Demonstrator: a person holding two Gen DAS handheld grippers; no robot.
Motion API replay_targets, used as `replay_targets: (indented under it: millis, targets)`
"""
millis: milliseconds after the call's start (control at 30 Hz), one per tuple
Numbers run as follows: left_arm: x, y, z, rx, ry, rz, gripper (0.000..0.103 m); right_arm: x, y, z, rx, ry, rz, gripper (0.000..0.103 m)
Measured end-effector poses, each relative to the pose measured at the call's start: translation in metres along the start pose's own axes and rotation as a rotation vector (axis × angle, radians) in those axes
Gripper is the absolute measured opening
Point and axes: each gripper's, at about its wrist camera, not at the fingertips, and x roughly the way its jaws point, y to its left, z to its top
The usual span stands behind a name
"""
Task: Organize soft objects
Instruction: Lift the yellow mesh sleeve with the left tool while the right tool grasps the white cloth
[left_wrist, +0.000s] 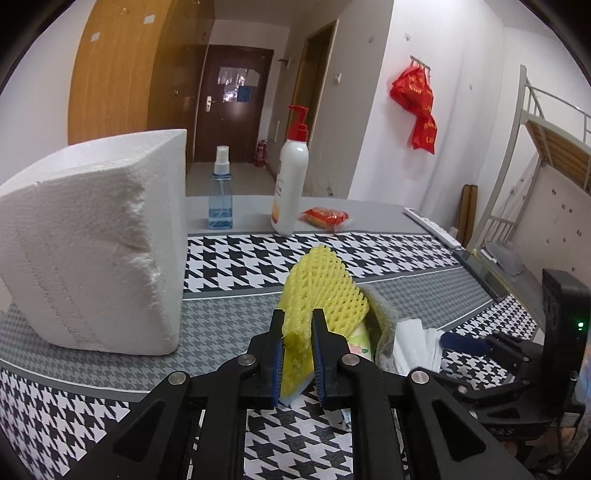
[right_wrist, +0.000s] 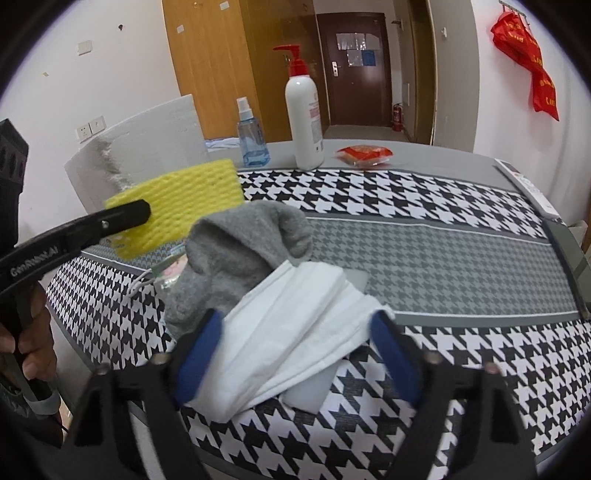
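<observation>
I've got the left gripper (left_wrist: 298, 325) clamped on the yellow foam net (left_wrist: 325, 288), lifted off the table (right_wrist: 424, 258). Right gripper (right_wrist: 295, 328) gapes wide around the white mask (right_wrist: 295, 325); grey sock (right_wrist: 236, 258) just behind it, near-left.

The desk cloth (right_wrist: 424, 258) is showing black-and-white houndstooth bands with a finer grey houndstooth band between them. The foam net (left_wrist: 325, 291) is glowing yellow, the sock (right_wrist: 236, 266) is looking plain grey, and the face mask (right_wrist: 295, 332) is lying white. The foam block (left_wrist: 92, 240) is showing white. The pump bottle (right_wrist: 303, 118) is standing white with a red pump, the spray bottle (right_wrist: 251, 136) is looking clear blue, and the snack packet (right_wrist: 364, 154) is showing red. Both grippers are wearing black frames with blue pads (right_wrist: 195, 362).
</observation>
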Motion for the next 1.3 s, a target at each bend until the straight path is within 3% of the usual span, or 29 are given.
replay_targets:
  millis: [133,400,433,500,667,733,1300]
  targets:
    - [-0.002,0.004,-0.002,-0.008,0.003,0.0,0.015,0.003,0.004,-0.002,-0.015,0.018,-0.008,0.058]
    - [-0.013,0.007,-0.006,-0.011,-0.01,-0.001,0.015,0.007,0.011,-0.006,-0.033,0.051,-0.016,0.055]
    - [-0.015,0.007,-0.006,-0.011,-0.011,-0.001,0.015,0.007,0.012,-0.006,-0.043,0.052,-0.019,0.04]
    - [-0.017,0.007,-0.007,-0.009,-0.014,0.0,0.015,0.009,0.012,-0.005,-0.045,0.057,-0.017,0.026]
    - [-0.019,0.01,-0.009,-0.013,-0.015,0.006,0.015,0.015,0.014,-0.006,-0.05,0.065,-0.016,0.019]
    - [-0.021,0.011,-0.01,-0.014,-0.019,0.008,0.015,0.016,0.013,-0.005,-0.043,0.067,0.003,0.011]
    - [-0.064,0.005,-0.007,-0.008,-0.104,0.033,0.015,-0.051,0.015,0.0,-0.056,-0.128,0.004,0.009]
